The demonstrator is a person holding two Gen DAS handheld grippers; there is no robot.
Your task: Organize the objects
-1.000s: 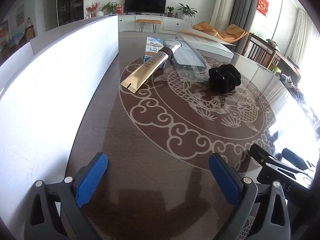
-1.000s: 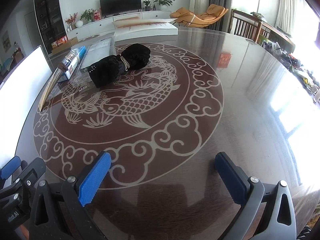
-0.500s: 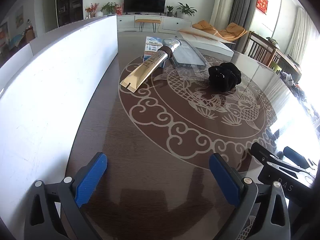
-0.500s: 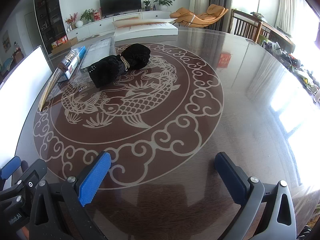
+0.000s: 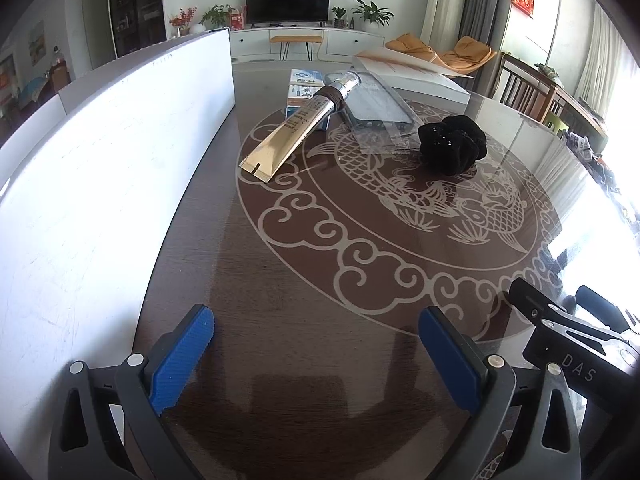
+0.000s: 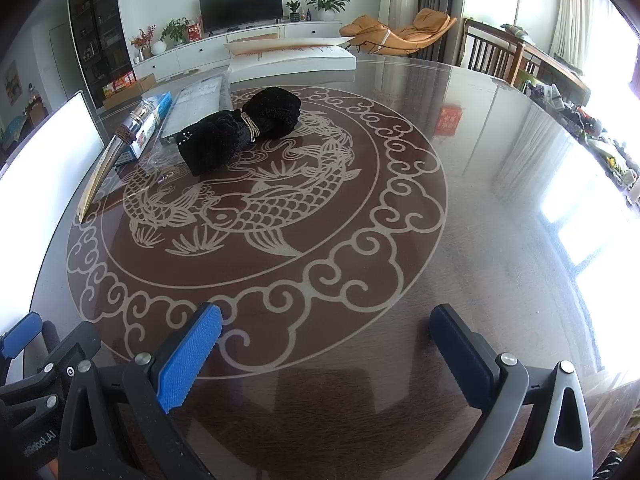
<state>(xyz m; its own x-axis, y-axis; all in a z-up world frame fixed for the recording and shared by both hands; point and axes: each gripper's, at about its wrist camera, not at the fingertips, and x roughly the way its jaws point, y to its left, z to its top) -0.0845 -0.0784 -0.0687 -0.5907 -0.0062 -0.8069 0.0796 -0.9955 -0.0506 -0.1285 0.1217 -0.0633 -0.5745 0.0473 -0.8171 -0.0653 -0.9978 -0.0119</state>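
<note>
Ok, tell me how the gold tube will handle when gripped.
The gold tube looks flattened toward its crimped end, so it probably dents under squeeze. Its glossy skin may slip. It lies propped on the blue-white box, so a push could pivot it.

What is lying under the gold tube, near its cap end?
The gold tube rests its cap end on a blue and white box. The box's near part is covered by the tube, so its print there cannot be read.

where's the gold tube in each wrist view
Left wrist: the gold tube lies upper centre, slanting from lower left up to its cap, which rests on the blue and white box.
Right wrist: it sits at the far left edge, seen nearly edge-on.
Shared landmark: the black cloth bundle, lying to the tube's right in both.
</note>
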